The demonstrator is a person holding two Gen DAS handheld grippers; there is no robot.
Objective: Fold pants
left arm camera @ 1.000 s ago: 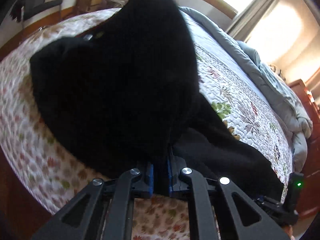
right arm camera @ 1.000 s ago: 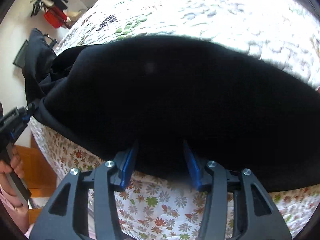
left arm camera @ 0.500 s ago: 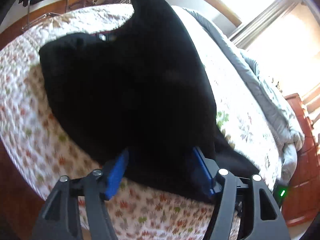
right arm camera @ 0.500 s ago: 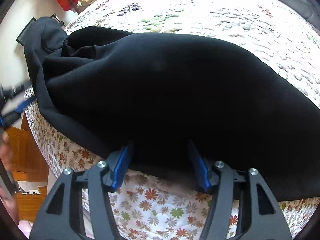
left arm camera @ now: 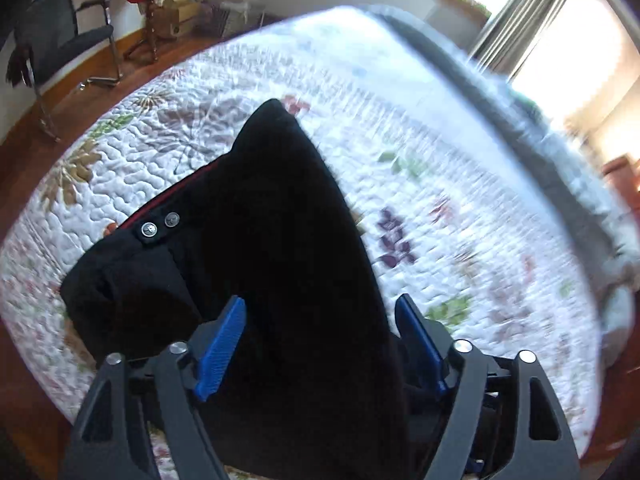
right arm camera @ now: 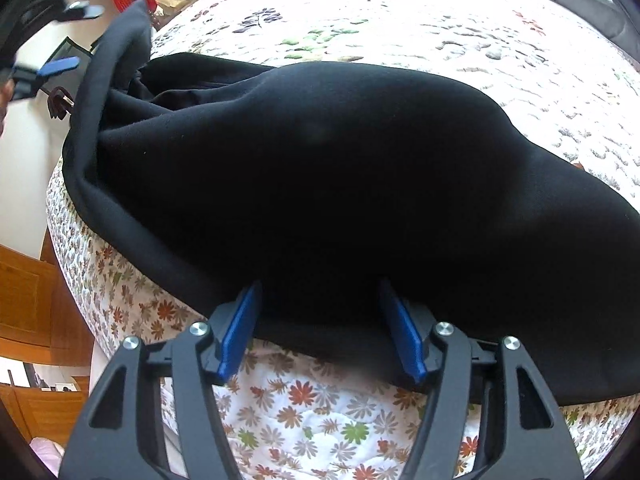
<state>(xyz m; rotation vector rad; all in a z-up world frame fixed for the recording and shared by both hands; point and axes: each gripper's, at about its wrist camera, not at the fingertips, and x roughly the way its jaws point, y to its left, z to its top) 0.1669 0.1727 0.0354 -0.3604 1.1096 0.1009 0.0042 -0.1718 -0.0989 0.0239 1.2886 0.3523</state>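
Black pants point(left arm camera: 276, 248) lie on a floral quilted bed; two metal buttons point(left arm camera: 160, 225) show at the waistband. My left gripper point(left arm camera: 320, 320) is open above the pants, its blue pads either side of the cloth, gripping nothing. In the right wrist view the pants point(right arm camera: 340, 180) lie folded over near the bed edge. My right gripper point(right arm camera: 320, 316) is open, pads wide apart at the near edge of the cloth. The left gripper shows at the upper left of the right wrist view point(right arm camera: 60, 36), raised beside a lifted corner of the pants.
The floral quilt point(left arm camera: 460, 208) covers the bed. A grey blanket point(left arm camera: 560, 168) lies along the far side by the window. A black chair point(left arm camera: 68, 44) and clutter stand on the wooden floor. A wooden cabinet point(right arm camera: 28, 304) is beside the bed edge.
My left gripper opened, let go of the pants and rose away from them. My right gripper stayed open at the cloth's near edge. The pants settled on the bed.
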